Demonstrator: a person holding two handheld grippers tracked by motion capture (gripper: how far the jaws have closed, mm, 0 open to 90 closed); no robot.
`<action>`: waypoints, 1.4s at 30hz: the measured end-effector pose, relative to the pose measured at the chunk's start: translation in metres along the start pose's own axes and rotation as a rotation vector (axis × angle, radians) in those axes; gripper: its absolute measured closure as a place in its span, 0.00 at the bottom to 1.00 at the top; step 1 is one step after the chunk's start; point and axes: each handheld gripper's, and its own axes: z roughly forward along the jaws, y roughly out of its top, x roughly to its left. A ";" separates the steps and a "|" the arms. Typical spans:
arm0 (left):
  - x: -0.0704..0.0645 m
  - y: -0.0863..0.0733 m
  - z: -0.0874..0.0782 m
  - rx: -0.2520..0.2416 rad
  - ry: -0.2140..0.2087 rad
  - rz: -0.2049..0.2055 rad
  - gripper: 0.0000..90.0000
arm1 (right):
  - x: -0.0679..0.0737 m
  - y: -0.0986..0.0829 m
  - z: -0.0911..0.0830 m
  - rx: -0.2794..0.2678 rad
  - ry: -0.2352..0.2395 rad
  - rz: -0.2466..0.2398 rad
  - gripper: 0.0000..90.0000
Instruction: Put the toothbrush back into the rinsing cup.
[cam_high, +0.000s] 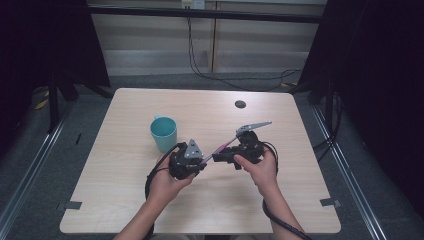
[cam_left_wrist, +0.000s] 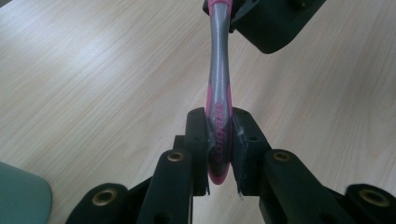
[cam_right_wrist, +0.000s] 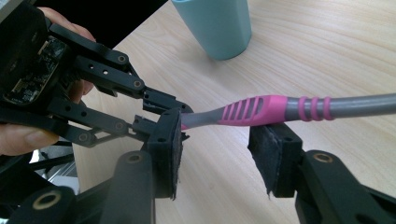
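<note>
The pink and grey plastic toothbrush (cam_left_wrist: 219, 93) looks smooth with a slight sheen, its pink grip ribbed and rubbery. The light wooden table (cam_high: 125, 175) has a matt, fine-grained laminate finish. The teal plastic cup (cam_high: 164, 133) is smooth and matt. The black left gripper (cam_left_wrist: 219, 154) and black right gripper (cam_right_wrist: 219, 154) look like matt hard plastic with brass-coloured rivets; the right's pads (cam_right_wrist: 268, 149) appear rough and felt-like.

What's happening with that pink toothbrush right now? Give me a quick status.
Left gripper clamped on the toothbrush handle. Right gripper open, jaws either side of the toothbrush. Teal cup stands nearby, not in the way.
</note>
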 end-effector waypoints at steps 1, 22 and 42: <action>0.000 0.000 0.000 -0.001 -0.001 -0.006 0.87 | 0.000 0.000 0.000 0.000 -0.002 0.000 0.62; -0.012 0.008 0.008 0.019 -0.003 -0.041 0.86 | 0.001 0.001 0.000 -0.126 0.075 0.071 0.90; -0.017 0.009 0.013 -0.053 -0.114 -0.026 0.54 | -0.002 0.002 -0.002 -0.117 0.068 0.077 0.92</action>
